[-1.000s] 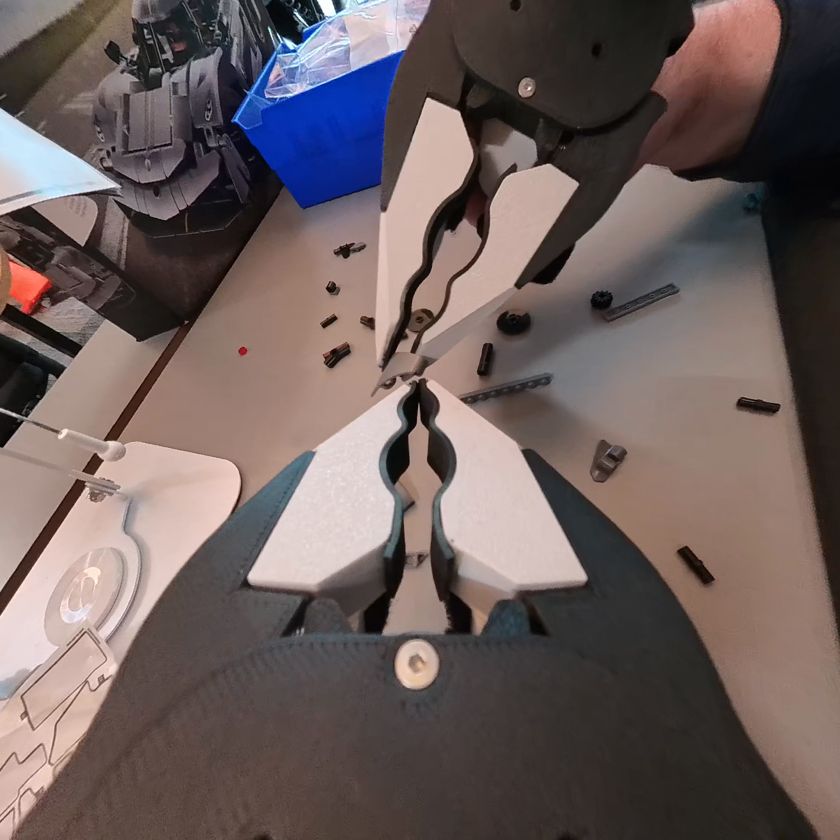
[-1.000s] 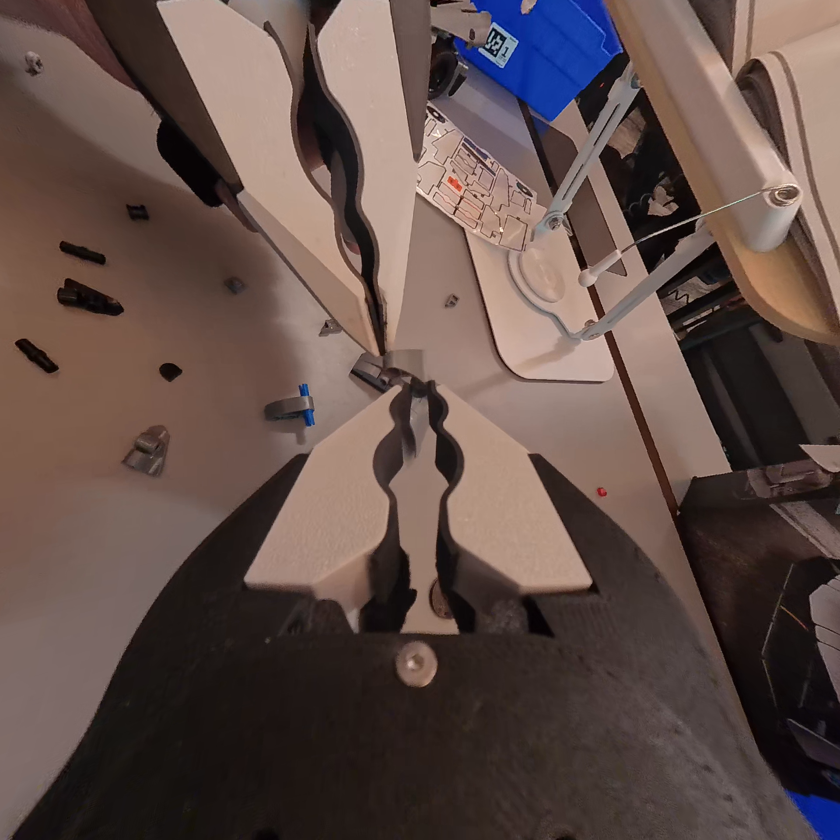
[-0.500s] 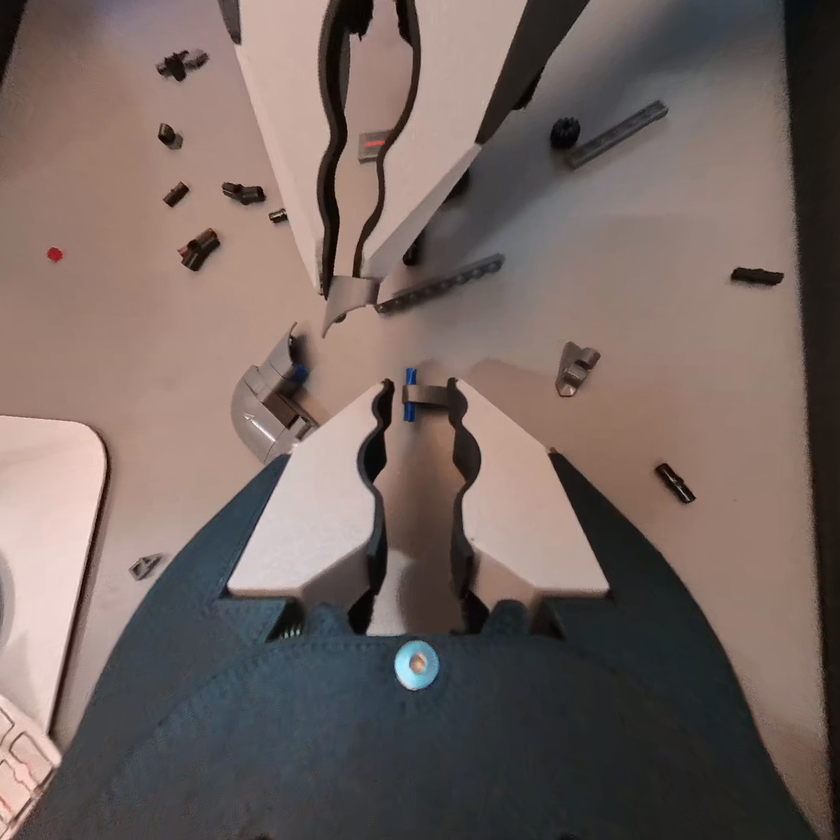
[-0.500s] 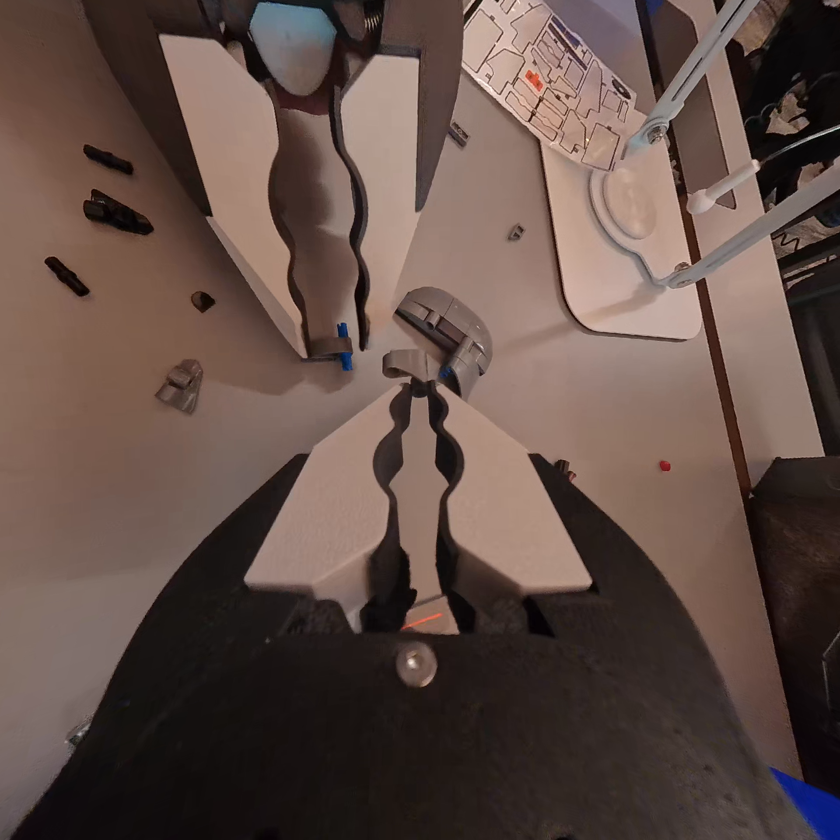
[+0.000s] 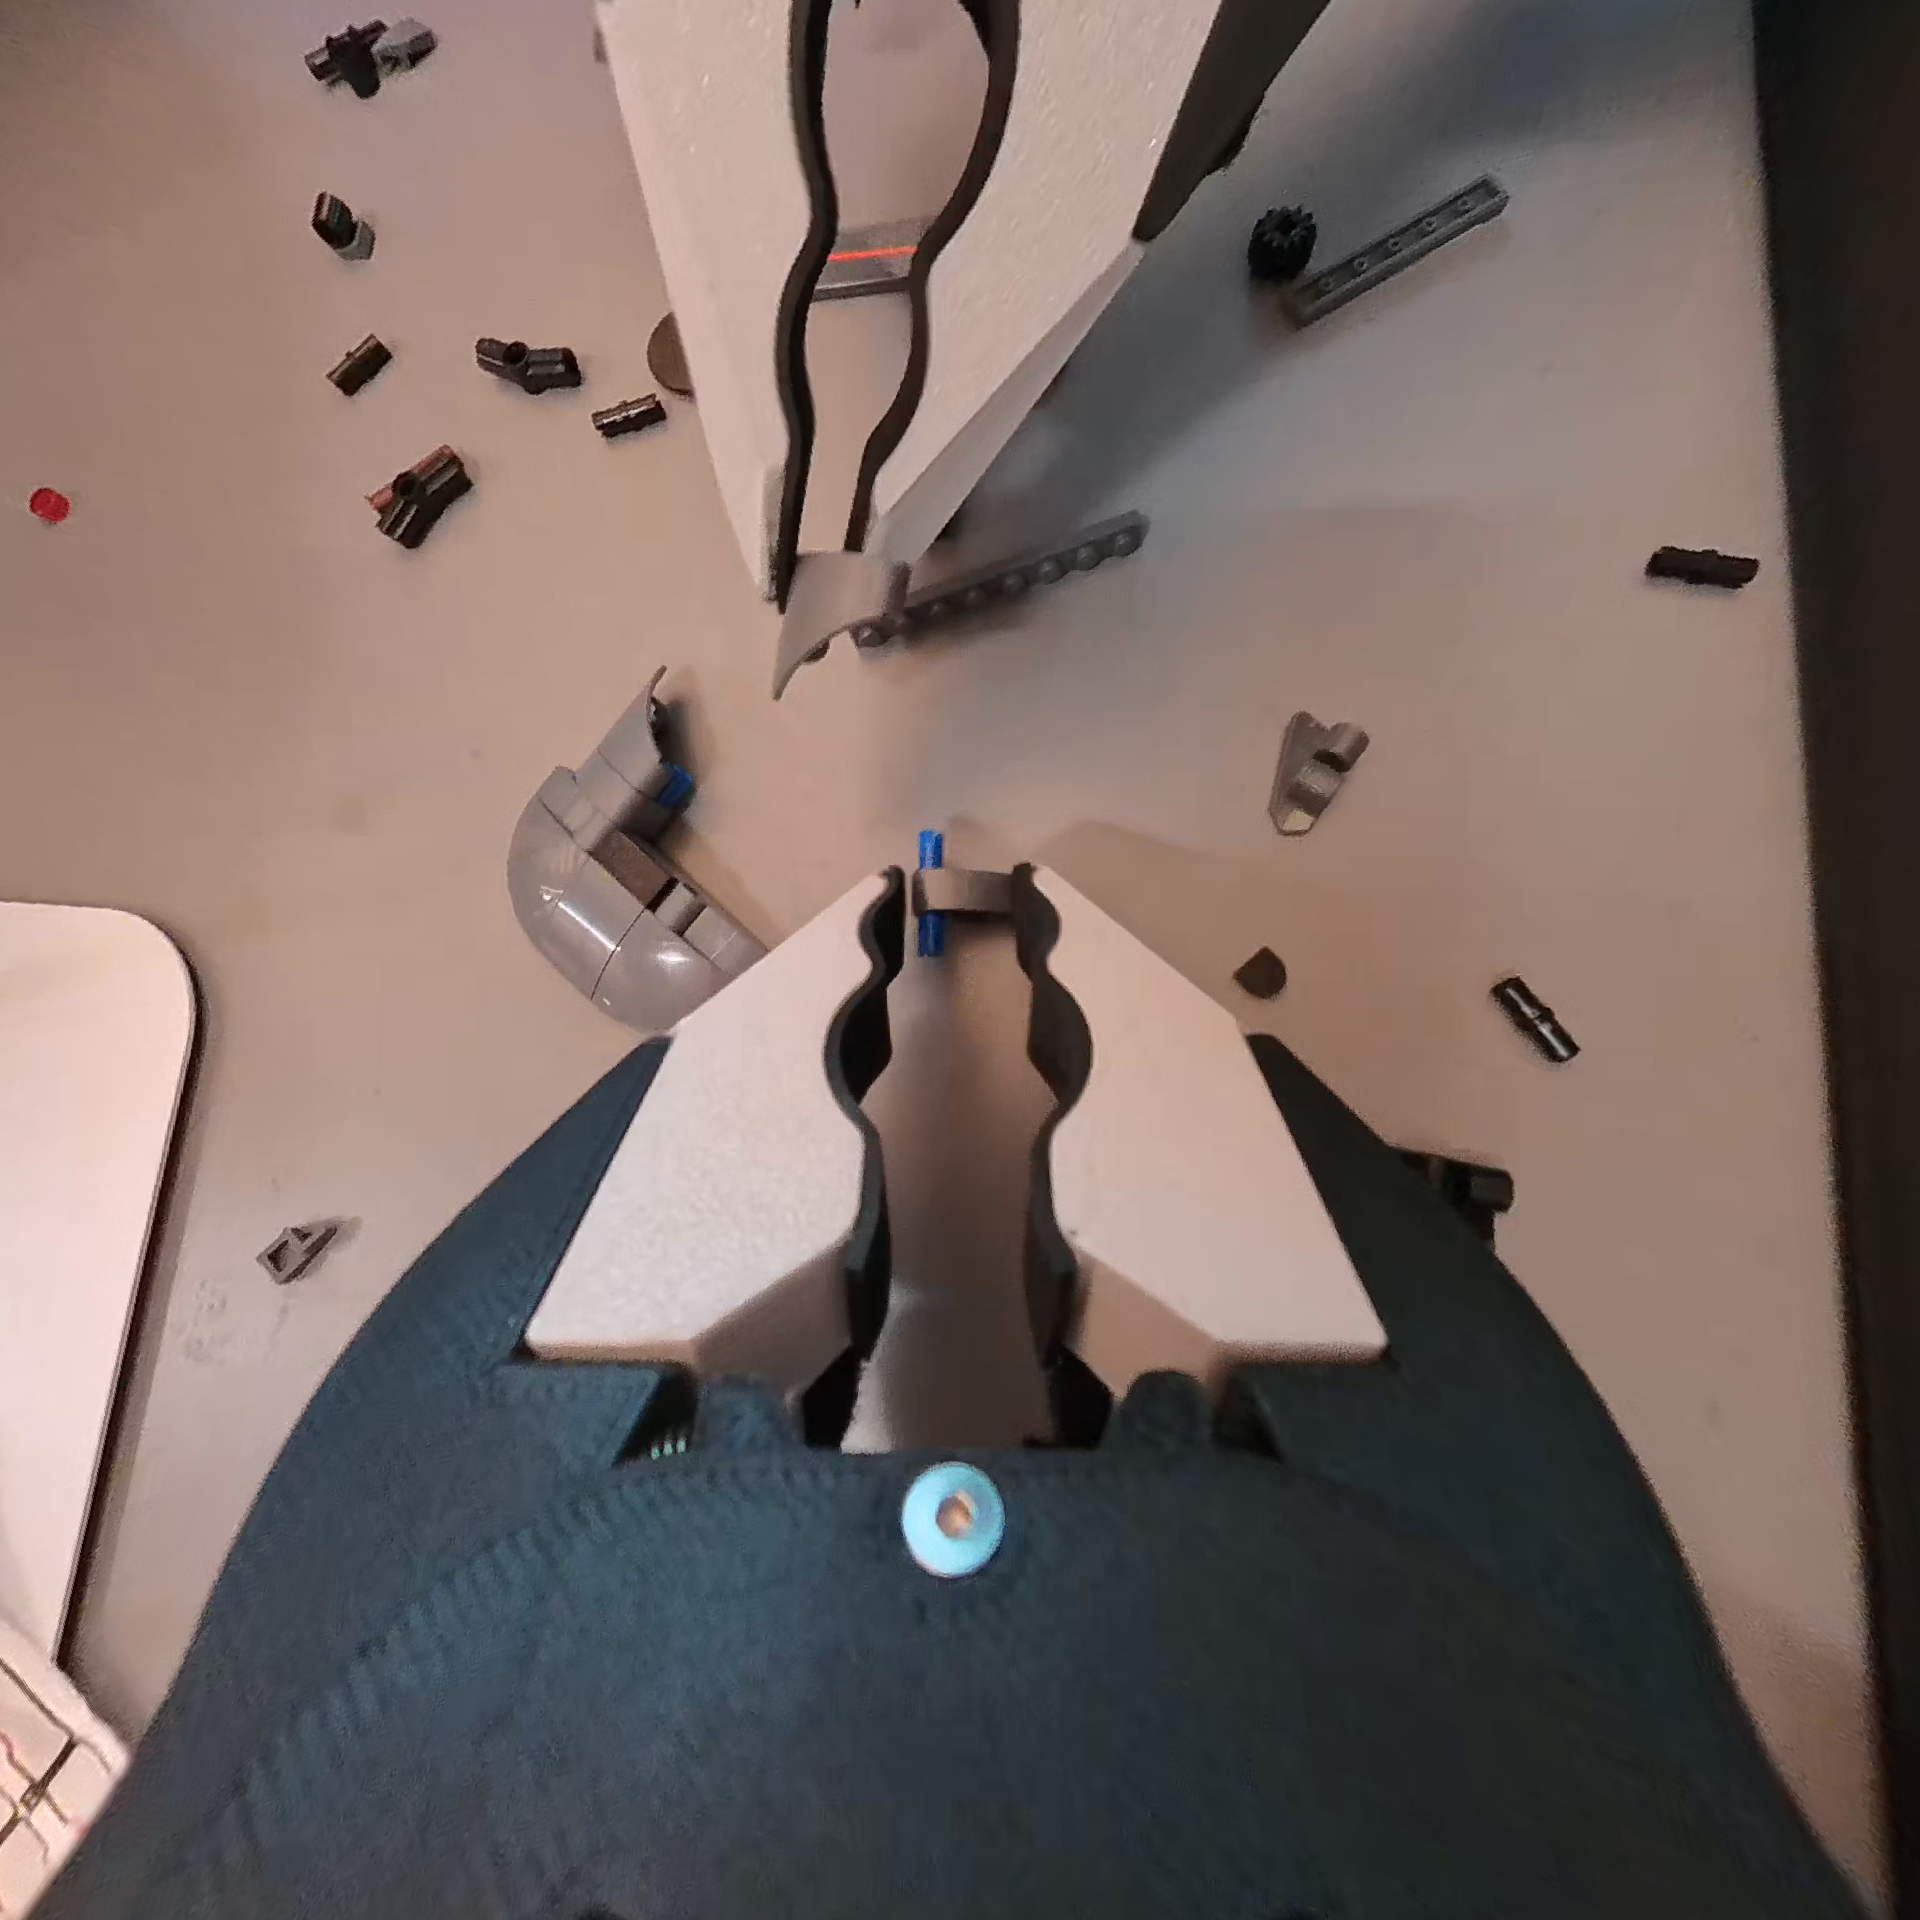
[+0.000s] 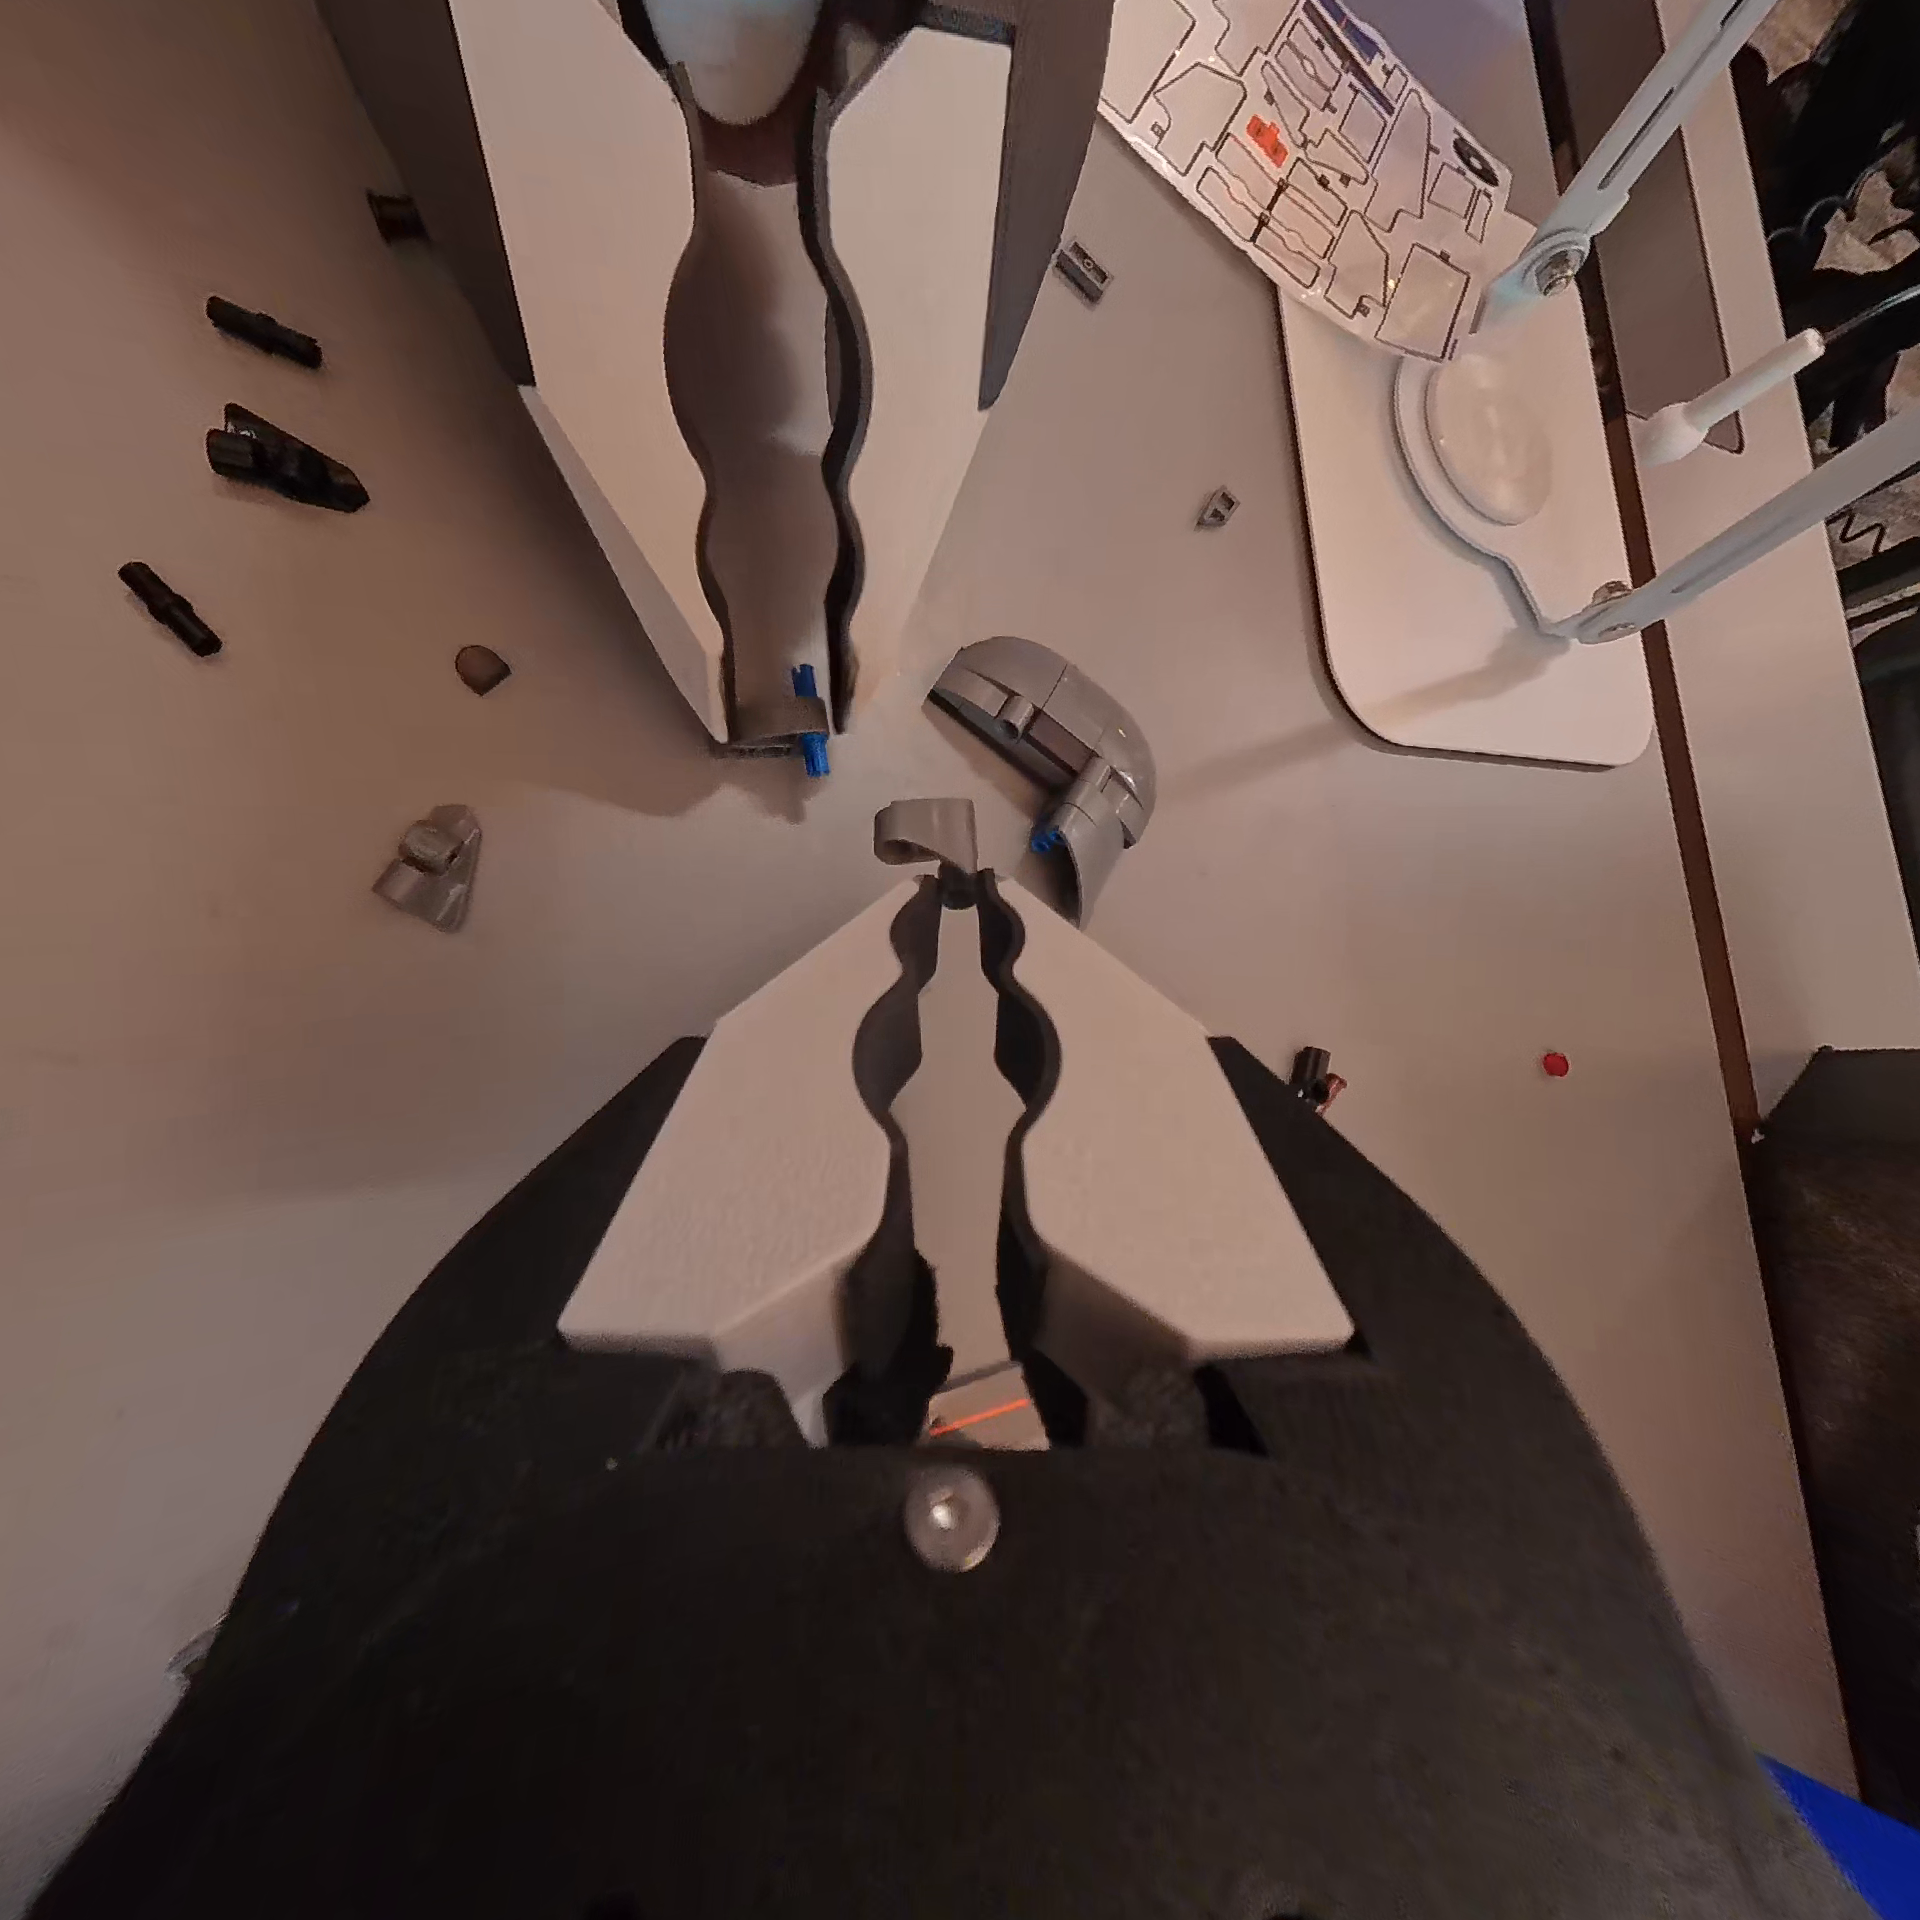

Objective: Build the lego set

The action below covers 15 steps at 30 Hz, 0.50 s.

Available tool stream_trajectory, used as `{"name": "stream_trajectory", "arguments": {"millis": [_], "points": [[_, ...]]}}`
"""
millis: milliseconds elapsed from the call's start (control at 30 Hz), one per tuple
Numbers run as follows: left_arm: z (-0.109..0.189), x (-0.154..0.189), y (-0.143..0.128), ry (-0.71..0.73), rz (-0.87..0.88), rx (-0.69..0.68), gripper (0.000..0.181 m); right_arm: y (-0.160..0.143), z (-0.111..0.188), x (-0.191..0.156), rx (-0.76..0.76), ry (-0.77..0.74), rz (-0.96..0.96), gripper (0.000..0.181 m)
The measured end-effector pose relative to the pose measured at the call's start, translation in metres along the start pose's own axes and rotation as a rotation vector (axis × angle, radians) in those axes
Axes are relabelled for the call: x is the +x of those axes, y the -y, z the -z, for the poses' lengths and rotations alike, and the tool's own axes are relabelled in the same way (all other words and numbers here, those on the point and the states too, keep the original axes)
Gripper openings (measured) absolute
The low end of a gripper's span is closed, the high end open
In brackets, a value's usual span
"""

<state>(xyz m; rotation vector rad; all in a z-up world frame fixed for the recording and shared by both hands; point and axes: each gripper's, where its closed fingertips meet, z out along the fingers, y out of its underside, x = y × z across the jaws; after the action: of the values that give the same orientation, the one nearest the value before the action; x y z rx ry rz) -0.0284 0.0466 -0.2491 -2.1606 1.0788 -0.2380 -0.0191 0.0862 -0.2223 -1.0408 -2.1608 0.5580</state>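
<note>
My left gripper (image 5: 961, 894) is low over the table, its jaws closed in on a small grey connector with a blue pin (image 5: 951, 896). It also shows in the right wrist view (image 6: 781, 717), with the connector (image 6: 779, 719) between its tips. My right gripper (image 6: 954, 896) is shut on a grey curved piece (image 6: 923, 828), held just above the table. The left wrist view shows that gripper (image 5: 821, 551) with the piece (image 5: 816, 613) sticking out of it. A grey curved assembly (image 5: 603, 914) lies on the table between the two grippers, also in the right wrist view (image 6: 1060, 727).
Loose black pins (image 5: 416, 497), a long grey beam (image 5: 1008, 582), a second beam (image 5: 1392, 249), a black gear (image 5: 1283, 239), a grey bracket (image 5: 1314, 774) and a red stud (image 5: 47, 506) lie scattered. A white lamp base (image 6: 1486, 582) and a sticker sheet (image 6: 1320, 156) lie beside them. Tip to tip, the grippers are about 5 cm apart.
A second ago my left gripper was shut, tip to tip with the right. It has since opened, dropped over the blue-pin connector and narrowed on it. The curved assembly now lies on the table.
</note>
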Motion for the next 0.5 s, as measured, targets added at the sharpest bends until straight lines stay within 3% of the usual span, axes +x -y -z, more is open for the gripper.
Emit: {"name": "stream_trajectory", "arguments": {"millis": [100, 167, 267, 367, 500], "points": [[0.006, -0.008, -0.001, 0.023, 0.009, 0.01, 0.027, -0.001, 0.001, 0.002, -0.002, -0.006, -0.004, 0.005], [0.014, -0.016, 0.009, 0.04, 0.054, 0.086, 0.027, -0.001, 0.002, 0.003, -0.001, -0.011, -0.006, 0.005], [0.022, -0.043, 0.017, 0.161, 0.124, 0.146, 0.032, -0.001, 0.003, 0.005, -0.002, -0.017, -0.01, 0.005], [0.016, -0.06, 0.01, 0.26, 0.143, 0.087, 0.036, -0.001, 0.003, 0.005, -0.002, -0.018, -0.012, 0.005], [-0.003, -0.064, -0.005, 0.291, 0.118, -0.039, 0.037, -0.001, 0.003, 0.005, -0.004, -0.017, -0.011, 0.005]]}}
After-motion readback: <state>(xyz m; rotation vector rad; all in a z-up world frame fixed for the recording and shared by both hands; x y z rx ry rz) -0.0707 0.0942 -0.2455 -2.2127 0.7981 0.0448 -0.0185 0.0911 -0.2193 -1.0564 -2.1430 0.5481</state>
